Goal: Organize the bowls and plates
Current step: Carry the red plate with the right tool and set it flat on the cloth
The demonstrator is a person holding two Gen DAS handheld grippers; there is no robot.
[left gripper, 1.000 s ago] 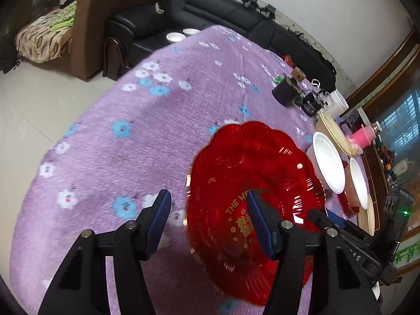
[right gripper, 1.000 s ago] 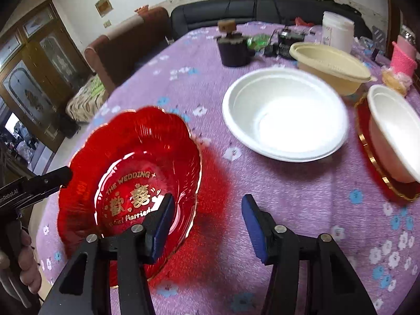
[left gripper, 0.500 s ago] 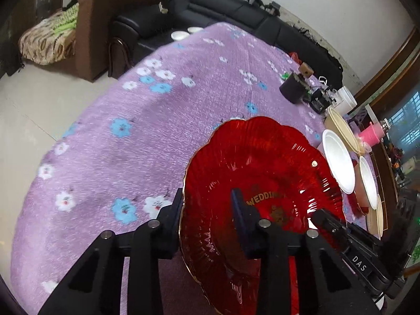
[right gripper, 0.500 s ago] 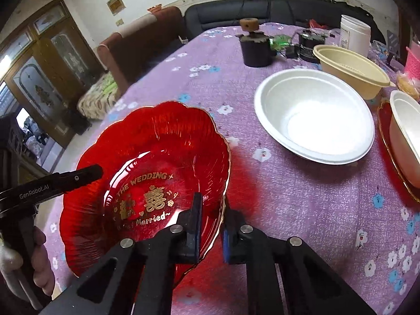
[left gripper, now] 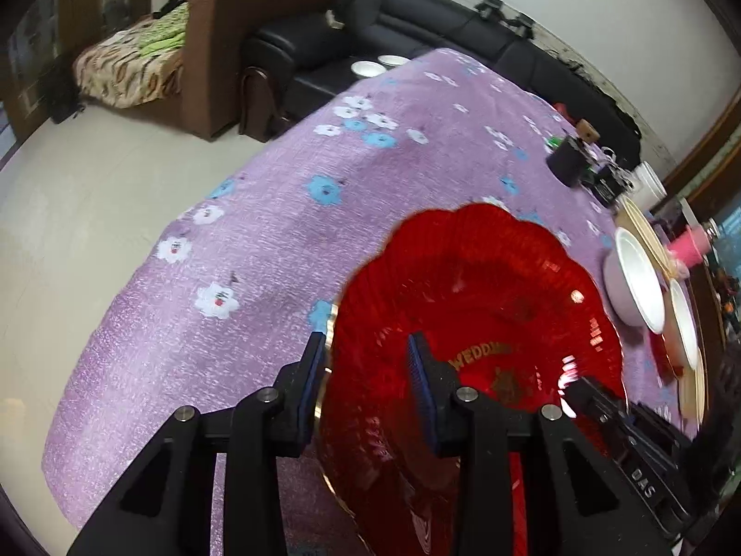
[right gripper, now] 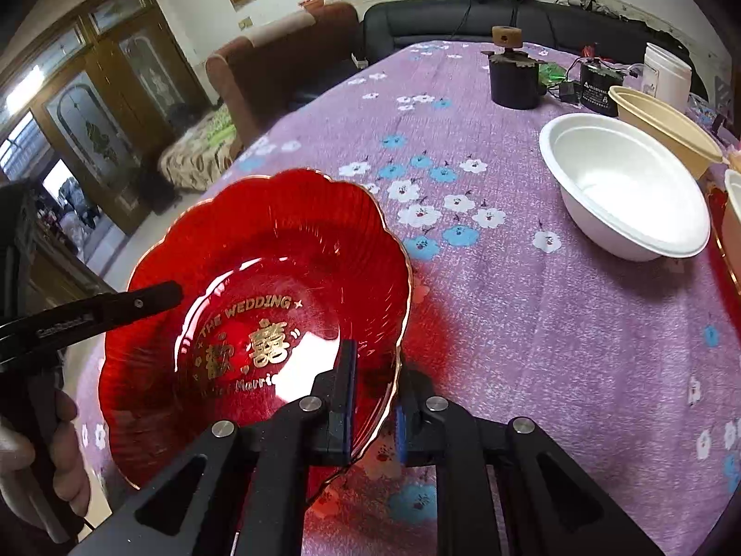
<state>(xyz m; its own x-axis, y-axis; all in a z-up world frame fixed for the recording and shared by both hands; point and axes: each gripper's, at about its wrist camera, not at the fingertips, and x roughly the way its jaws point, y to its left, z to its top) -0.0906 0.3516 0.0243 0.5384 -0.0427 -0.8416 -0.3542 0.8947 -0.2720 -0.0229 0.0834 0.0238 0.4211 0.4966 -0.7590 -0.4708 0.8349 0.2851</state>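
A red scalloped wedding plate (left gripper: 477,306) with gold lettering is lifted off the purple flowered table; it also shows in the right wrist view (right gripper: 259,306). My left gripper (left gripper: 366,370) is shut on its left rim. My right gripper (right gripper: 375,398) is shut on its near right rim. A white bowl (right gripper: 625,185) sits on the table at the right, with a beige bowl (right gripper: 667,125) behind it. In the left wrist view the white bowl (left gripper: 634,282) and another white bowl (left gripper: 683,329) stand at the far right.
A black pot (right gripper: 514,78) with a wooden knob, a black box (right gripper: 599,90) and a white jar (right gripper: 667,72) stand at the table's far side. A black sofa (left gripper: 417,32) and a brown armchair (left gripper: 222,37) lie beyond the table edge.
Both grippers went from open to shut on the red plate's rim, and the plate has risen and tilted off the cloth.
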